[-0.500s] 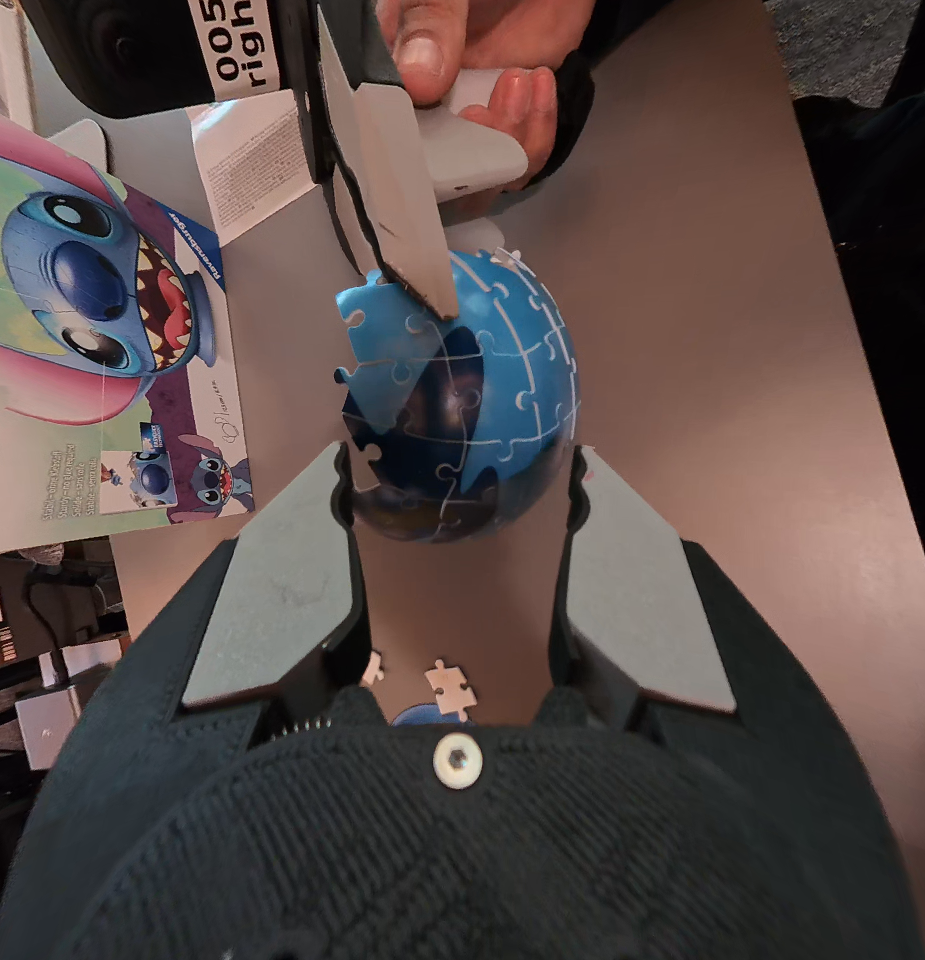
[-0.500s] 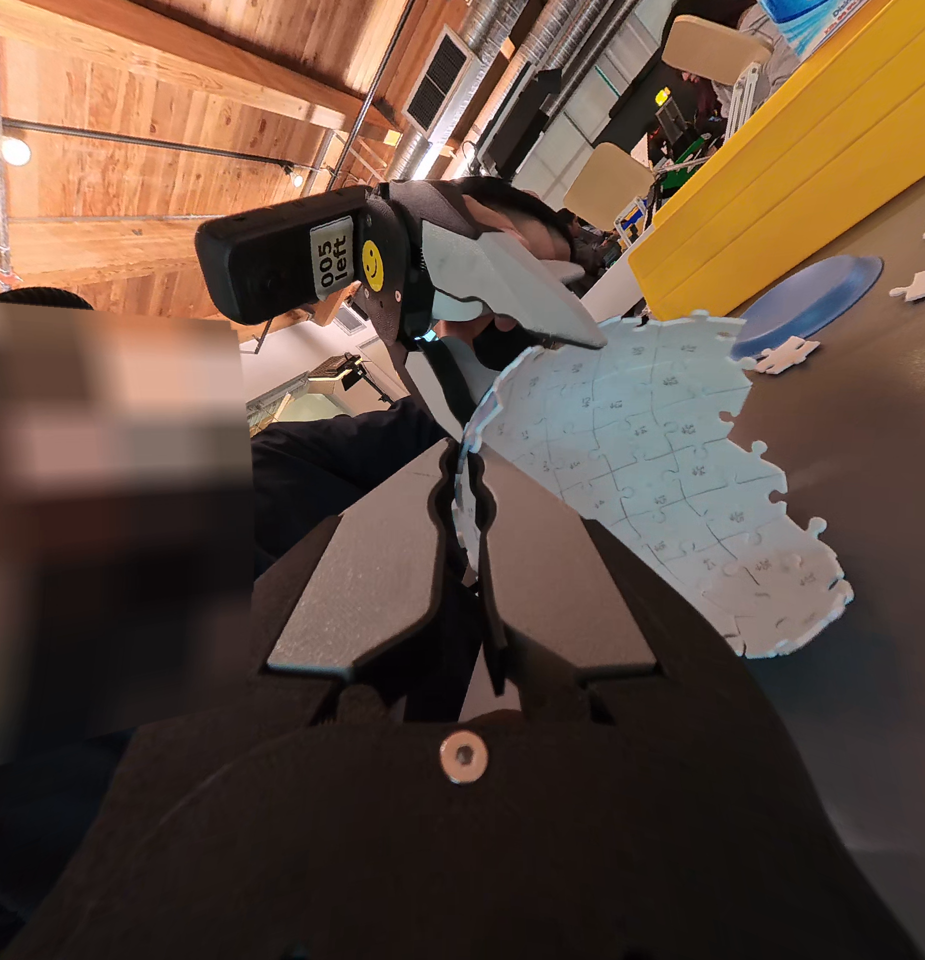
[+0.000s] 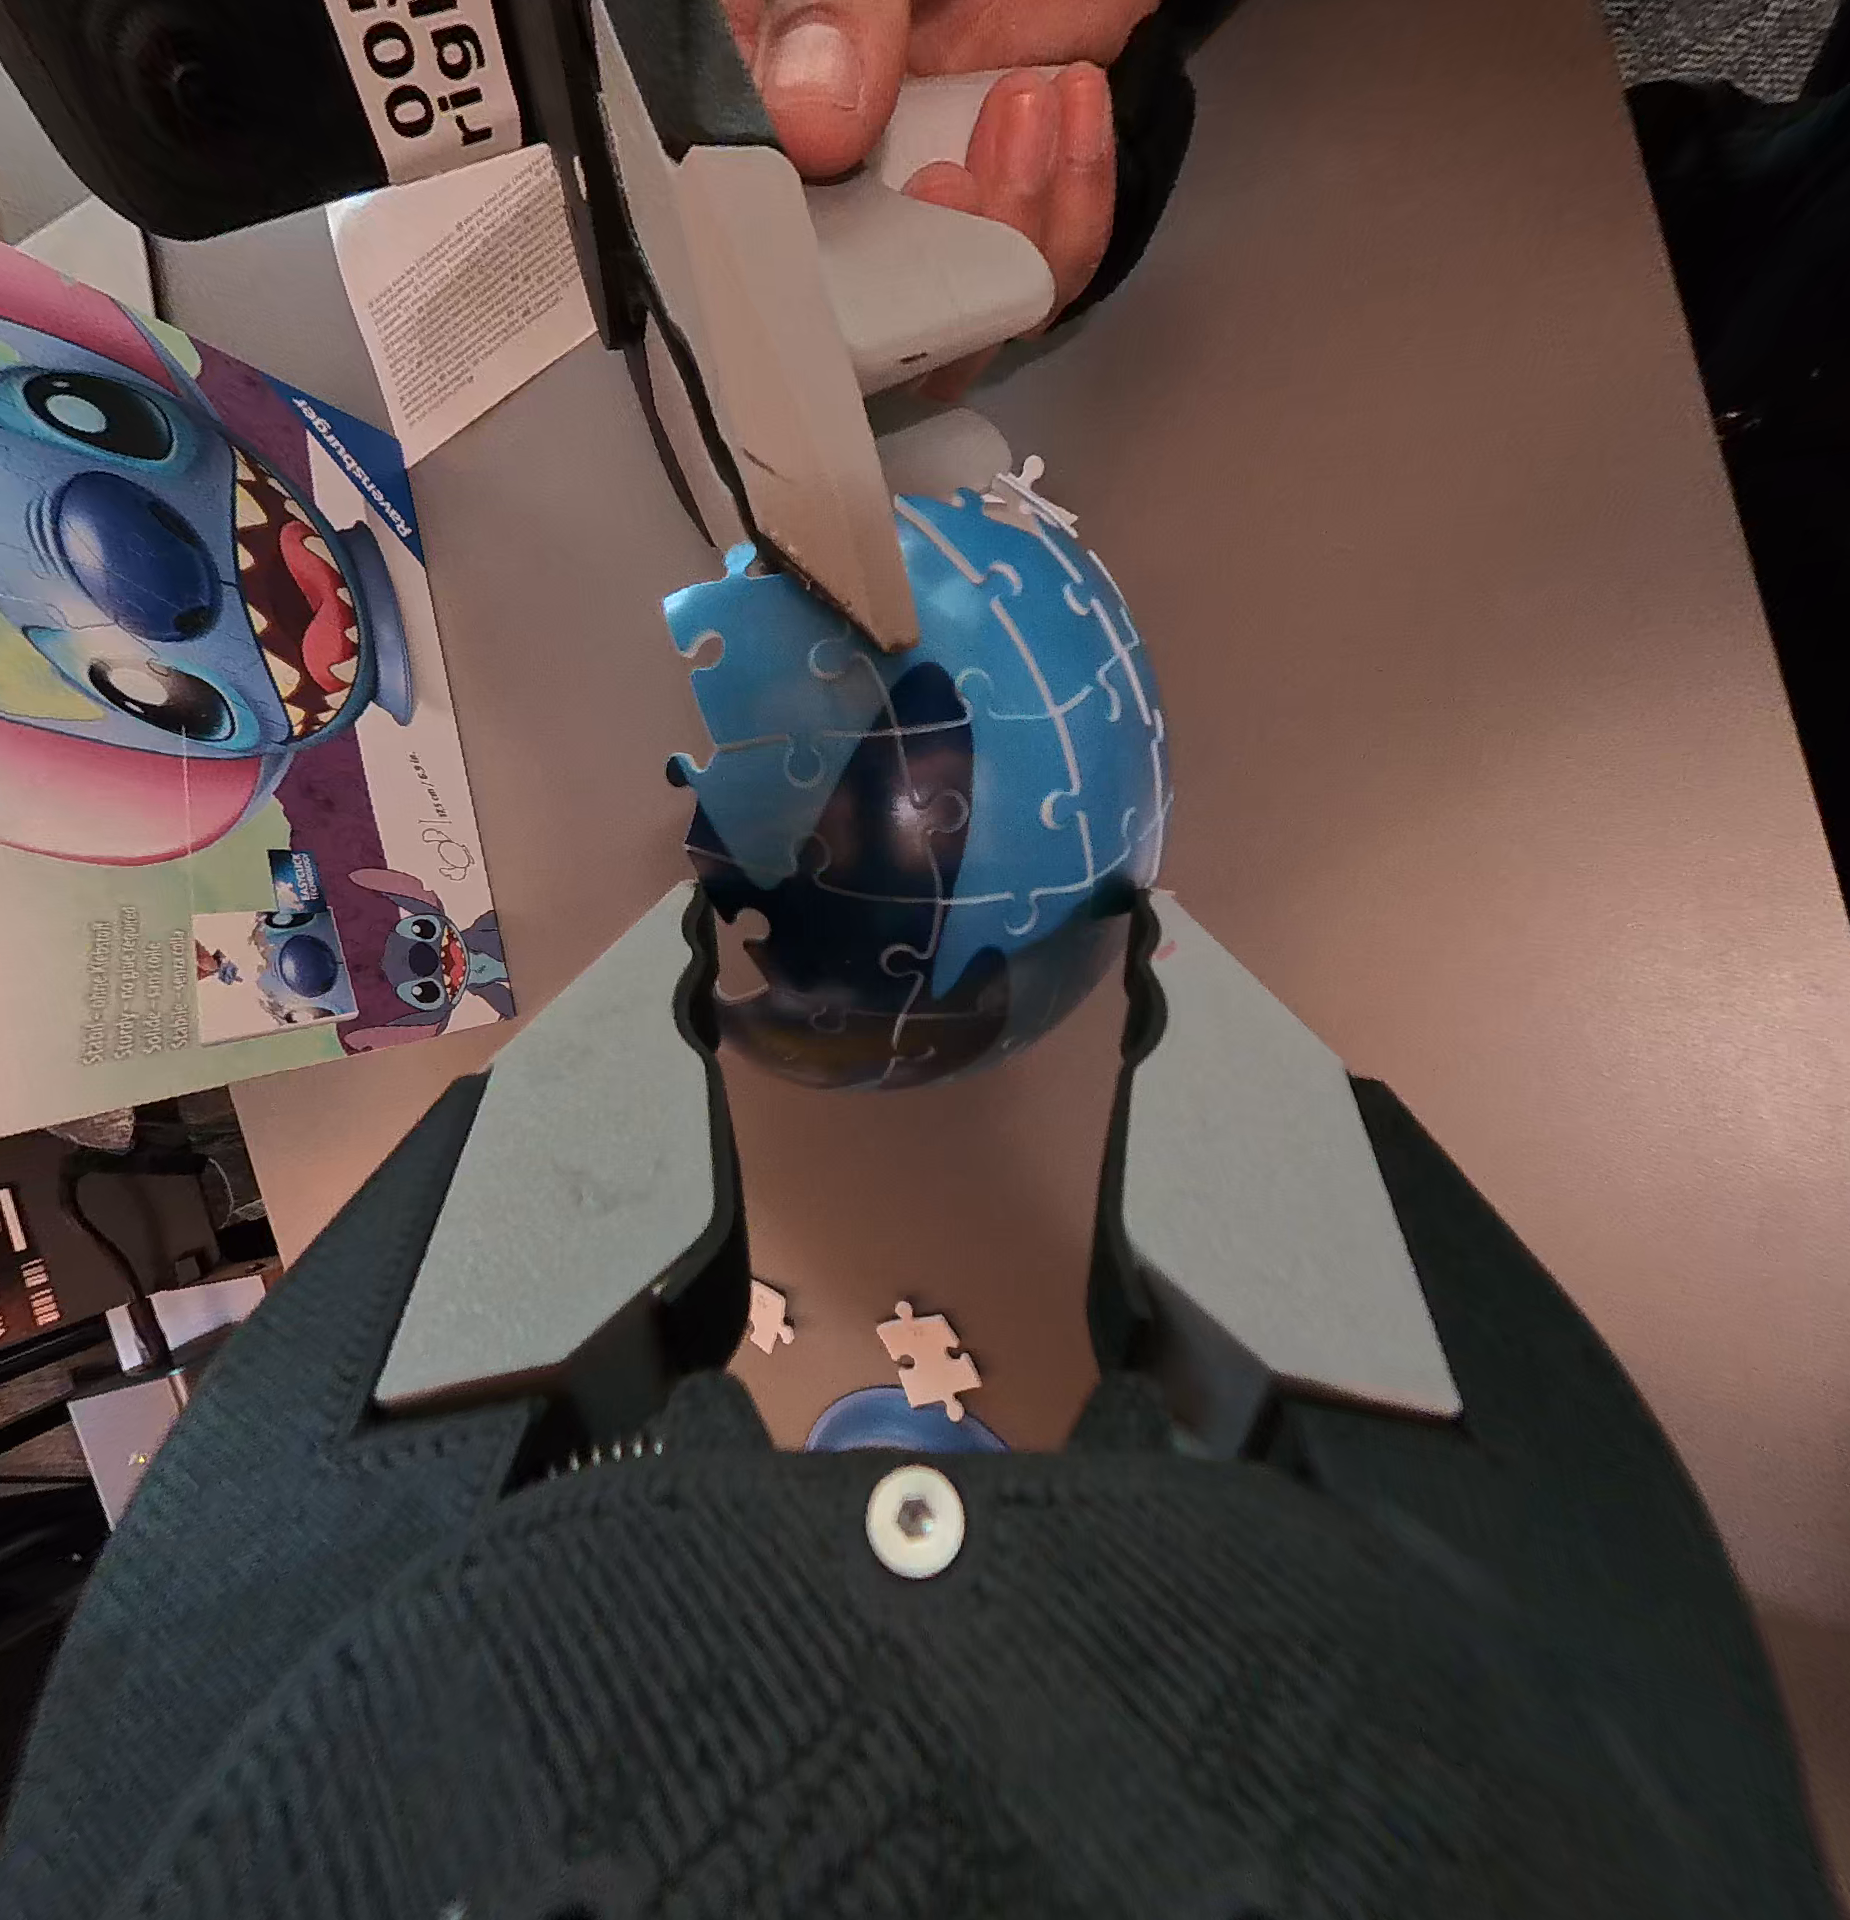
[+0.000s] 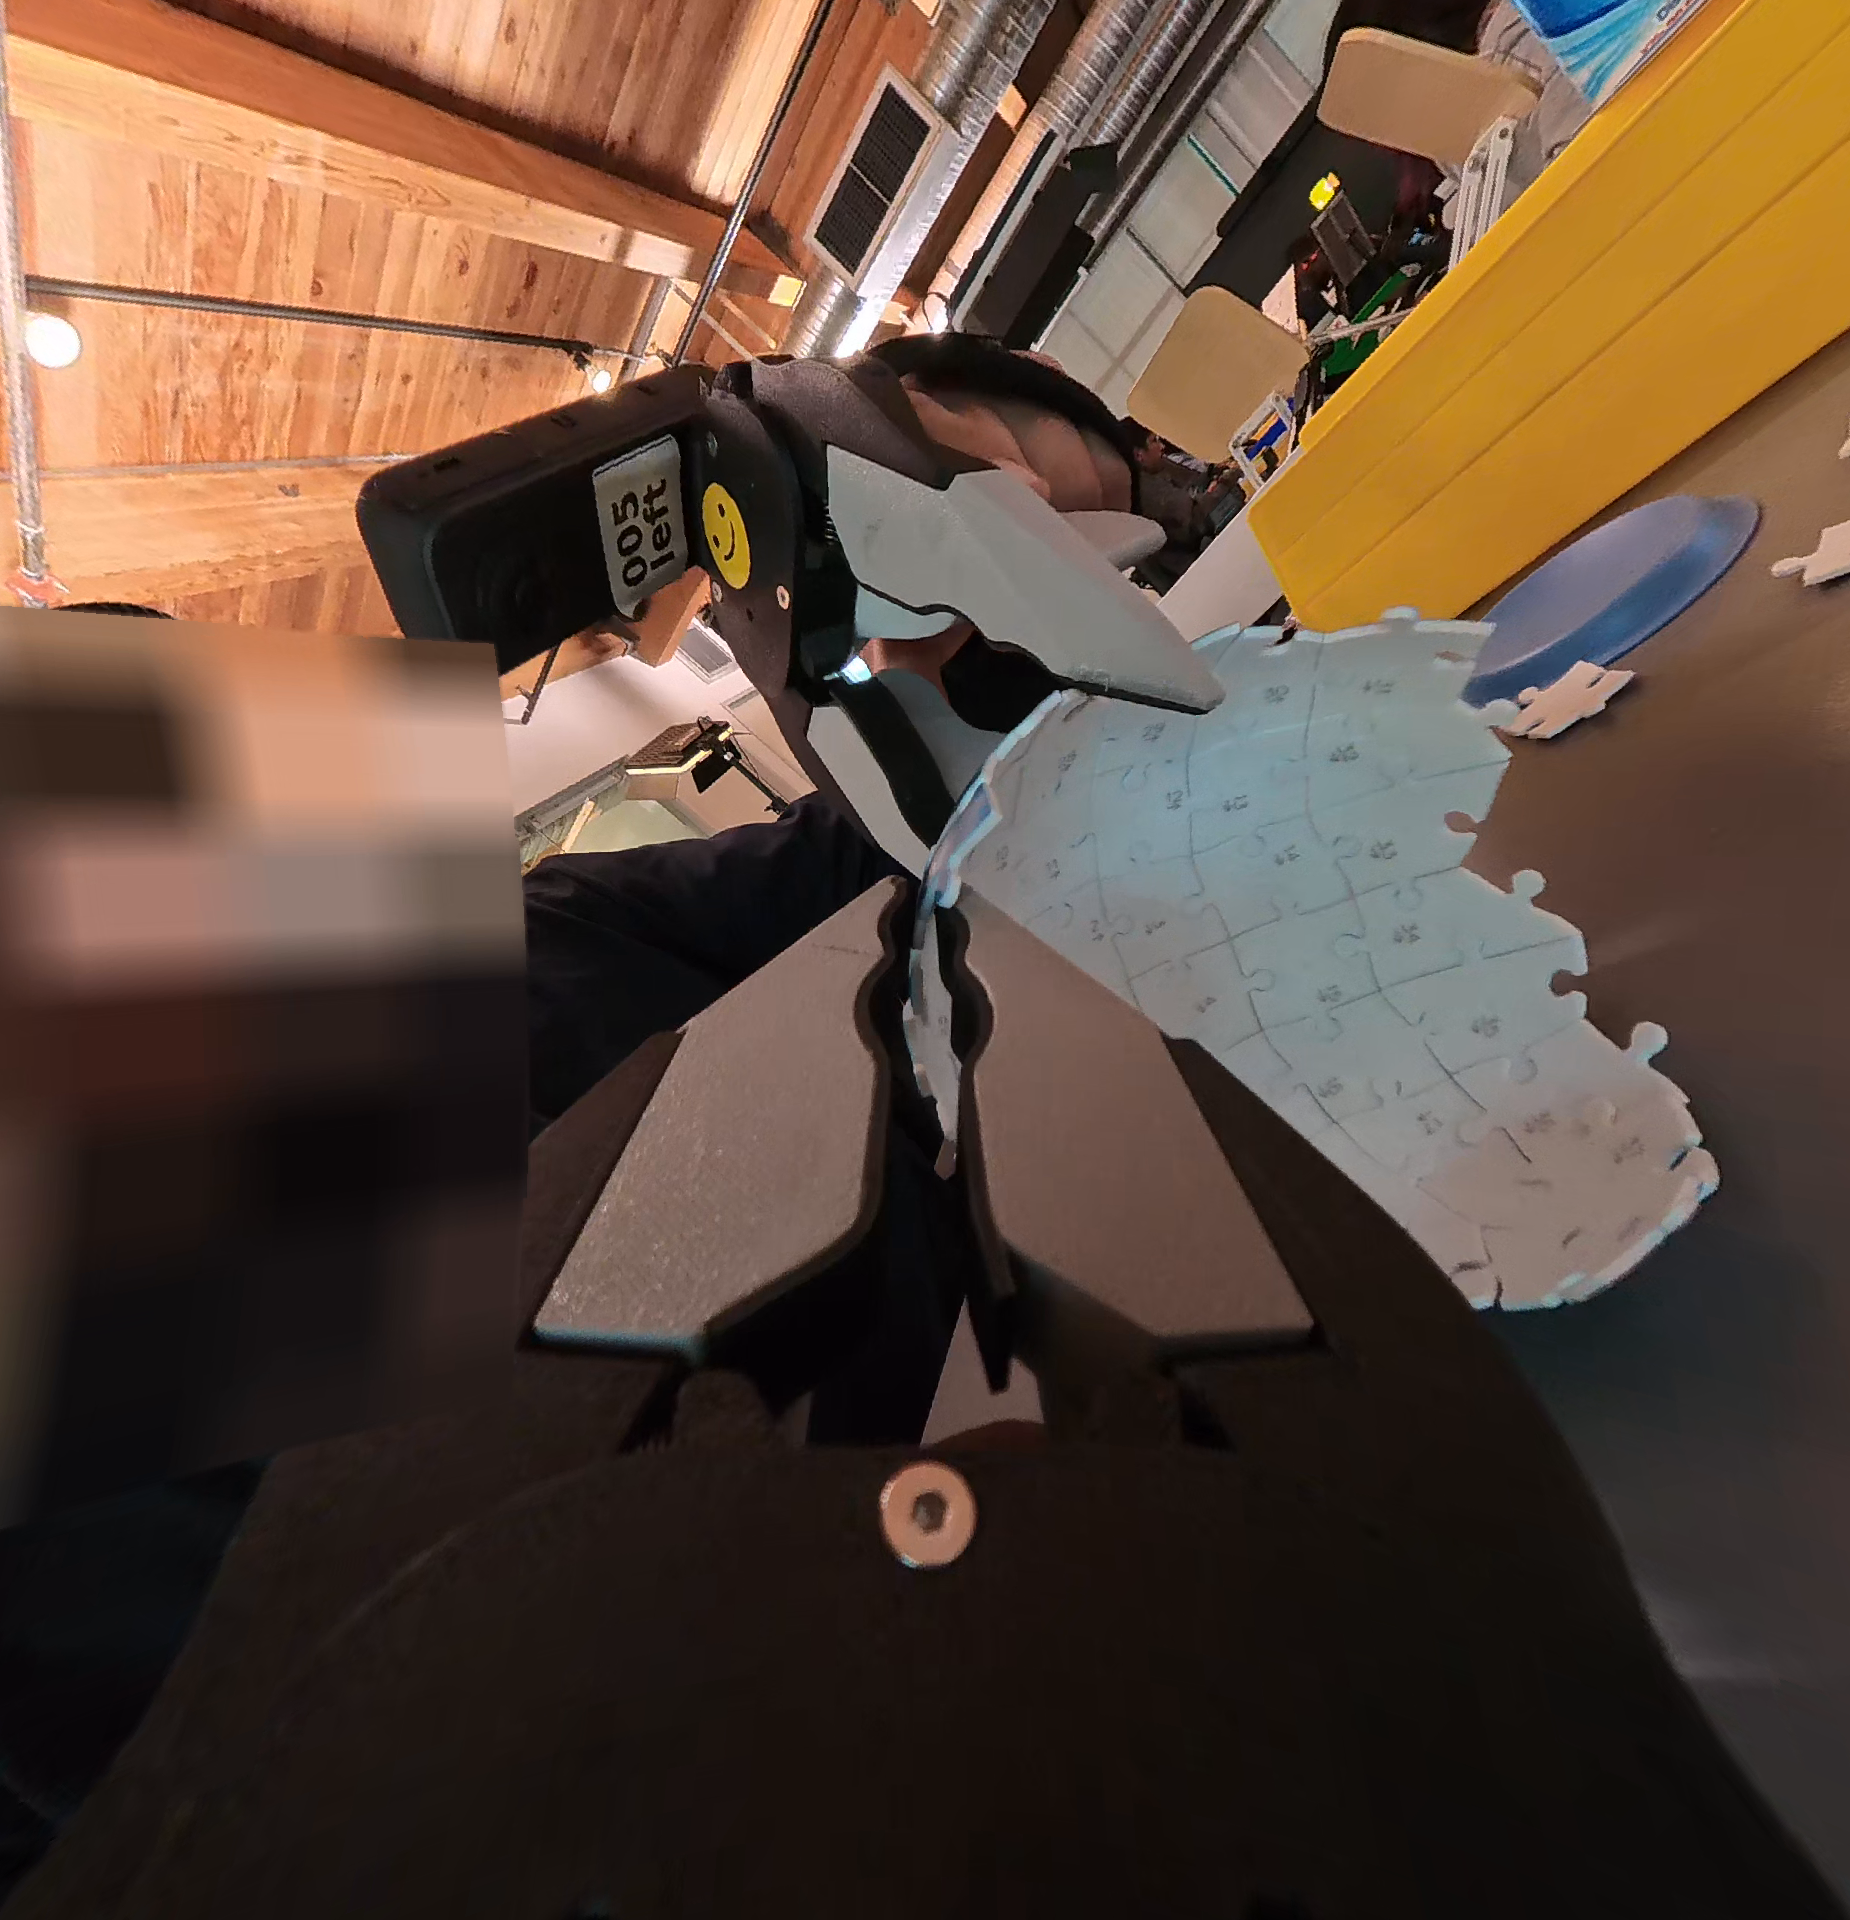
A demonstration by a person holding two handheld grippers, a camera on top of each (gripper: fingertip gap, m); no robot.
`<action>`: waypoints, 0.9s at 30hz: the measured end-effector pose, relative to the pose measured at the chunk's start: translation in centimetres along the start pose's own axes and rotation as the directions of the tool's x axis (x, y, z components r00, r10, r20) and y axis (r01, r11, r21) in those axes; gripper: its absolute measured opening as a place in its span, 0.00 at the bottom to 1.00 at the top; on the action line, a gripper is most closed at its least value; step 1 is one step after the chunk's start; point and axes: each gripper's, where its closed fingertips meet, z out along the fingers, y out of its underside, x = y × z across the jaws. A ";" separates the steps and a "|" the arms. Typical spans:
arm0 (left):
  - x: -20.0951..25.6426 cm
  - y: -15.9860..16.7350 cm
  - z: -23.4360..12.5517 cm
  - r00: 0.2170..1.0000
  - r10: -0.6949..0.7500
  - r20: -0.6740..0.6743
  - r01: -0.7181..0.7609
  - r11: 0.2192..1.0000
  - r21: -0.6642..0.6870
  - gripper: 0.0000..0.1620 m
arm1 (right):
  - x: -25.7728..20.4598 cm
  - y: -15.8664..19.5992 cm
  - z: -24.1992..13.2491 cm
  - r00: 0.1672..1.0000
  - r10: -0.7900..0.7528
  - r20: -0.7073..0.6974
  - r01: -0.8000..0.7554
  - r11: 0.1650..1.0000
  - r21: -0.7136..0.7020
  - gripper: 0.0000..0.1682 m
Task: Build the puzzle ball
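In the left wrist view, the left gripper [image 3: 921,935] has its two fingers spread wide, their tips at either side of the lower half of the puzzle ball [image 3: 1004,748], at the centre of the frame; whether they actually touch it I cannot tell. From the upper middle, the right gripper [image 3: 848,582] comes down onto the ball's upper edge, its fingers pinched on a blue flap of joined pieces [image 3: 765,707]. In the right wrist view that gripper [image 4: 926,997] is clamped on the shell's white rim [image 4: 926,1039] at centre frame. Two loose pieces [image 3: 926,1356] lie low between the left fingers on the brown table [image 3: 1420,623]. The puzzle box [image 3: 173,675] lies at left.
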 end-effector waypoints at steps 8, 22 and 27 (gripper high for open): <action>-0.1 0.1 -0.1 1.000 0.000 -0.013 0.000 1.000 -0.009 0.45 | -0.1 0.2 0.1 1.000 -0.012 -0.008 0.012 1.000 -0.022 0.04; 0.1 0.3 0.0 1.000 -0.002 -0.021 0.002 1.000 -0.008 0.40 | -0.1 0.6 0.2 1.000 -0.023 -0.021 0.022 0.999 -0.046 0.05; 0.1 0.2 0.0 1.000 -0.006 -0.020 0.006 1.000 -0.005 0.40 | 0.1 0.7 0.2 0.999 -0.025 -0.032 0.023 0.999 -0.049 0.02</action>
